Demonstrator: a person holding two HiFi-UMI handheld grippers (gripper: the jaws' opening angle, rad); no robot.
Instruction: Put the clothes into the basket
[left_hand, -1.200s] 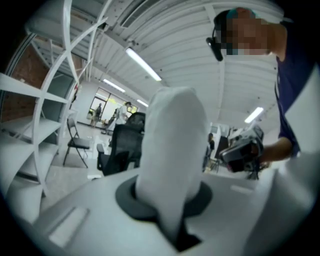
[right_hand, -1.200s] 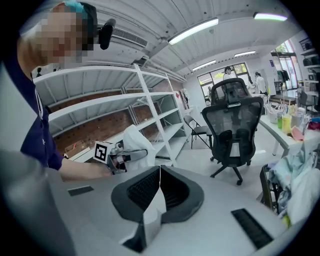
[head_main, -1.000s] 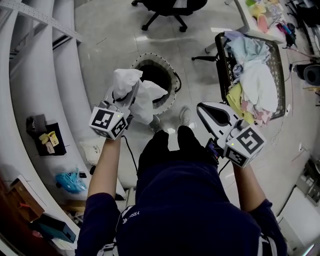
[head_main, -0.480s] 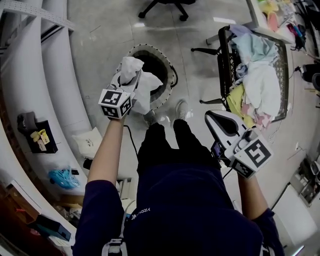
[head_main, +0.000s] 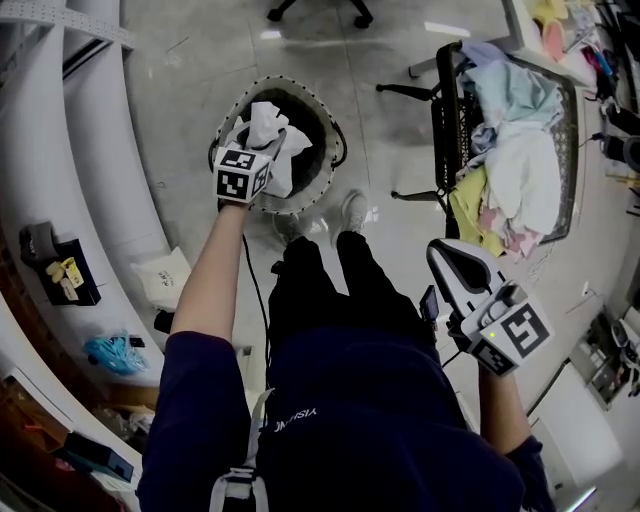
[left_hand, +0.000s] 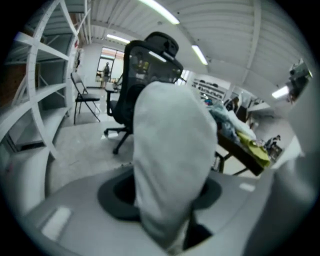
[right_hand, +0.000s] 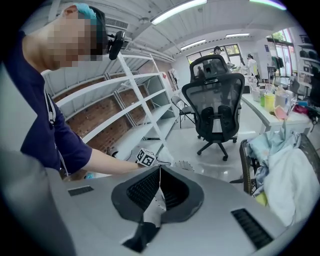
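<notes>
Head view has the left tongs opening around a white garment over the basket, the right tongs closed and empty, and a pile of clothes left to move.

The left tongs have come down from in front of the basket to its mouth, so the white garment now hangs inside the rim instead of bunched up above it. Their jaws, clamped on the cloth before, are opening with the cloth between them. The right tongs have sunk lower, away from the heaped clothes.
</notes>
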